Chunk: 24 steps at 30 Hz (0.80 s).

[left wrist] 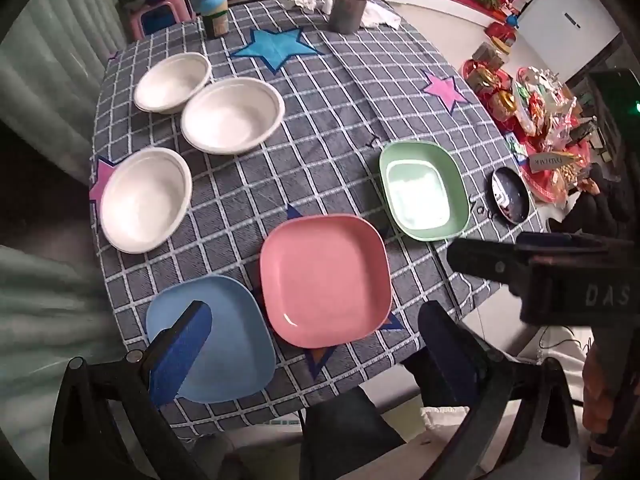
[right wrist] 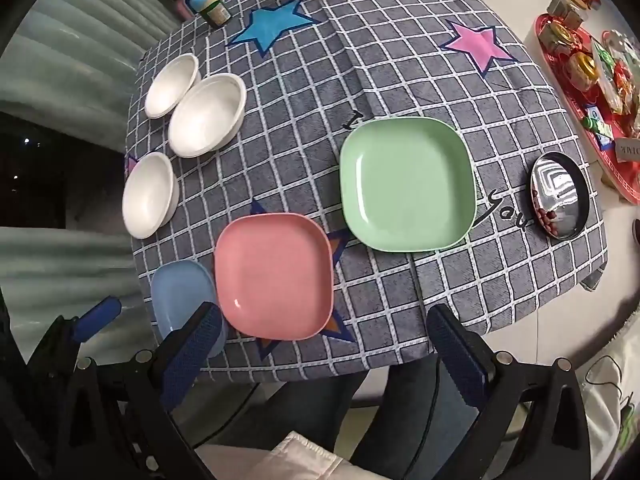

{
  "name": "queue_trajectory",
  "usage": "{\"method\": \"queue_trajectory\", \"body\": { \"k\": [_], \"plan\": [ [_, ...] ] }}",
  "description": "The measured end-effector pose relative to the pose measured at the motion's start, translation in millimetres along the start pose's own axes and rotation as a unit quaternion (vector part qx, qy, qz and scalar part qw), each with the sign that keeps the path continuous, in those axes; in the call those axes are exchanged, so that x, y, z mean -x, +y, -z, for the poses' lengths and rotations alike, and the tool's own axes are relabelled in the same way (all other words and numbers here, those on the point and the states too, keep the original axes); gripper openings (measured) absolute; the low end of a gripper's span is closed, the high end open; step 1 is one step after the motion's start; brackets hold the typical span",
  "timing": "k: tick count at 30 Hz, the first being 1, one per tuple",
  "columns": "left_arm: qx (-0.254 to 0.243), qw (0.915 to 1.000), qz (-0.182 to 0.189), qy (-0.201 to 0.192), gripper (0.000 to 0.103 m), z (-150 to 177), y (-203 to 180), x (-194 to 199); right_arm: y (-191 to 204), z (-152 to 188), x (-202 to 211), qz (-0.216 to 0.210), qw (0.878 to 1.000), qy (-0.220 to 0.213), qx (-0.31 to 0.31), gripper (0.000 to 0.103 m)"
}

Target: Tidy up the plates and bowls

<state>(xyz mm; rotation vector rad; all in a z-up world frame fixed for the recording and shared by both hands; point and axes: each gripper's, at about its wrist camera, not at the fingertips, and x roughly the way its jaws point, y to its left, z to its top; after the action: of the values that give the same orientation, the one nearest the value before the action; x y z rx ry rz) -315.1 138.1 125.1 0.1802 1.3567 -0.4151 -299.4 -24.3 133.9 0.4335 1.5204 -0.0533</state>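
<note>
I hold both grippers above the near edge of the table [right wrist: 500,280], tilted steeply down at it. My left gripper [left wrist: 316,332] has its jaws spread wide with nothing between them; its left finger [left wrist: 180,352] hangs over the blue plate [left wrist: 224,344]. My right gripper [right wrist: 324,344] is likewise wide apart and empty, its left finger [right wrist: 192,356] overlapping the blue plate's near edge in that view.

Taking the pink plate [left wrist: 325,280] as my landmark: it lies flat near the table's front edge, on the grey checked cloth [left wrist: 340,120]. The blue plate sits just to its left and a little nearer me, close beside it; whether the rims touch I cannot tell. The green plate [right wrist: 408,182] lies to the right and farther back, apart from the pink one. Beyond the green plate, at the table's right edge, rests a small dark dish [right wrist: 560,196] with a shiny inside.

Three white bowls [left wrist: 146,200] stand to the left of the pink plate: one alone, nearest it, and two farther back whose rims overlap. A jar [left wrist: 214,12] and a grey cylinder [left wrist: 350,0] stand at the far side.
</note>
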Motion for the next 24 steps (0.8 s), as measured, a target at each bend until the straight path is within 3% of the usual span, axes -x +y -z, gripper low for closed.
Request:
{"method": "queue_trajectory", "body": {
  "k": [10, 15, 19, 24],
  "plan": [
    [0.024, 0.9994, -0.014, -0.022, 0.103, -14, 5, 13, 10, -7, 8, 0.0, 1.0, -0.003, 0.028, 0.103],
    [0.031, 0.9989, 0.004, -0.035, 0.103, -20, 1, 22, 5, -9, 18, -0.002, 0.999, -0.005, 0.037, 0.103],
    [0.041, 0.9985, 0.016, -0.032, 0.103, -24, -4, 19, -2, -9, 21, 0.018, 0.999, -0.026, 0.034, 0.103],
    [0.048, 0.9984, 0.008, -0.028, 0.103, -24, -9, 19, -10, -11, 21, 0.03, 0.999, -0.019, 0.027, 0.103]
  ]
}}
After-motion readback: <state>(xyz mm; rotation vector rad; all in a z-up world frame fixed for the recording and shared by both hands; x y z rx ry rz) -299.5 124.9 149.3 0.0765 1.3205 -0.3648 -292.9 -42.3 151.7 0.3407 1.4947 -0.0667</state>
